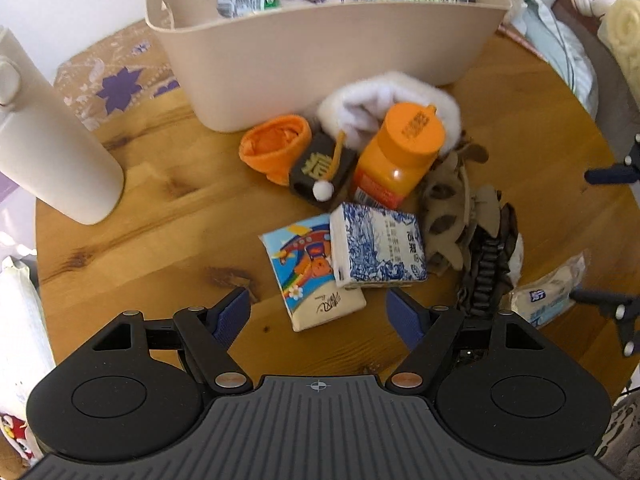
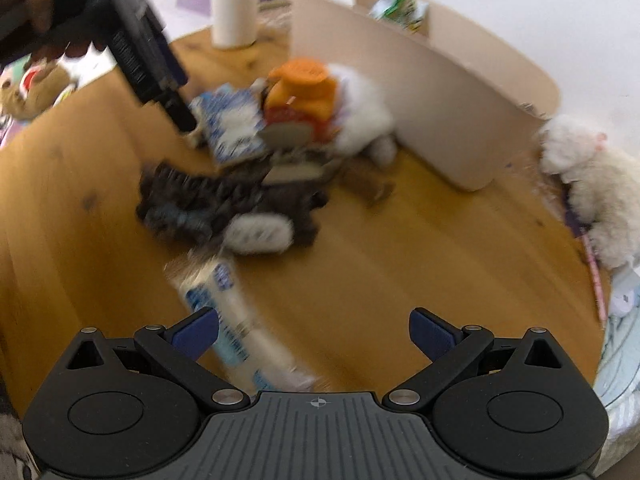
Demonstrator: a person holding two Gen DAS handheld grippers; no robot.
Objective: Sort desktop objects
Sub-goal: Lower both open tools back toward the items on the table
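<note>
Both grippers approach the clutter heaped at centre frame on the desk [image 1: 160, 208], below the beige bin [image 1: 320, 60] that receives sorted items. Left gripper [image 1: 318, 312]: fingers wide apart, empty, straddling a tissue pack [image 1: 316, 272]. Right gripper [image 2: 314, 330]: fingers spread, empty, beside a wrapped packet [image 2: 236, 328].

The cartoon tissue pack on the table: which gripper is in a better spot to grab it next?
Probably the left. The left gripper is open with the cartoon tissue pack just ahead between its fingers. The right gripper is open too, over a clear wrapped packet instead.
</note>
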